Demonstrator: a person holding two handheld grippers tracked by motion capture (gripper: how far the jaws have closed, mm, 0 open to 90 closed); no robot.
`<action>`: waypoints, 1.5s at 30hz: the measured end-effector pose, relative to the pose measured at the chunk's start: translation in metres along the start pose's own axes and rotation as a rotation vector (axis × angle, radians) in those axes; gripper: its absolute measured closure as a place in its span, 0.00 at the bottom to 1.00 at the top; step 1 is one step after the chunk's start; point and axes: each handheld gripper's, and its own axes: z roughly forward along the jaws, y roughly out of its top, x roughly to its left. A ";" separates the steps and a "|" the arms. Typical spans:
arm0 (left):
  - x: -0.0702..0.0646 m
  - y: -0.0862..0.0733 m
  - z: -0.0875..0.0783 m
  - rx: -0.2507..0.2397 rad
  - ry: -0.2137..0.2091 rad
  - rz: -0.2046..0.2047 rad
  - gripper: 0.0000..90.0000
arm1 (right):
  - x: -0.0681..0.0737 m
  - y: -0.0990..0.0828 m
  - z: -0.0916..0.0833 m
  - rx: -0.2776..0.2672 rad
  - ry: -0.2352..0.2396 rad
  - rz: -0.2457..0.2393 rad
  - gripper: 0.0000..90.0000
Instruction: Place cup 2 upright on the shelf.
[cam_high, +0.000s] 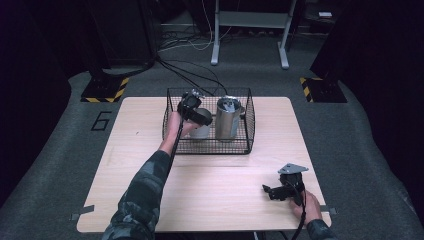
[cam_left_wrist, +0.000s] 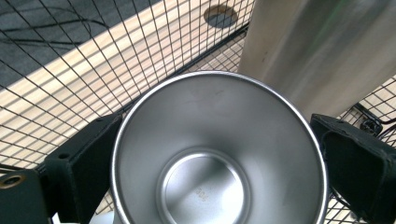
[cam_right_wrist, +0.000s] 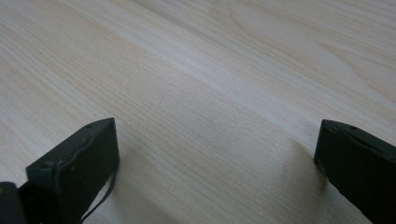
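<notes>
An empty steel cup (cam_left_wrist: 217, 140) stands in a black wire basket (cam_high: 210, 150) at the table's far middle; in the high view the cup (cam_high: 201, 132) is at the basket's left. My left gripper (cam_high: 199, 119) reaches down over it, and its jaws stand wide apart on either side of the cup's wall, as far apart as the right gripper's. A tall steel container (cam_high: 228, 120) stands upright just right of the cup, close behind it in the left gripper view (cam_left_wrist: 322, 46). My right gripper (cam_high: 271, 192) rests open near the table's front right with bare wood between its jaws (cam_right_wrist: 217, 158).
The light wooden table (cam_high: 215, 185) lies between basket and right hand. The basket's wire wall (cam_left_wrist: 93, 70) rises close around the cup. Cables, a table frame (cam_high: 250, 30) and striped floor plates (cam_high: 105, 92) lie on the grey floor beyond the table.
</notes>
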 end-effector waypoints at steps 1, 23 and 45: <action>0.000 0.000 0.001 0.003 0.005 -0.002 0.07 | 0.000 0.000 0.000 0.000 0.000 -0.002 0.00; 0.008 -0.008 0.009 0.065 -0.011 -0.004 0.06 | 0.000 0.000 0.000 -0.001 -0.001 -0.001 0.00; 0.007 -0.008 -0.013 -0.020 -0.018 -0.024 0.00 | 0.000 0.000 0.000 0.001 0.000 -0.006 0.00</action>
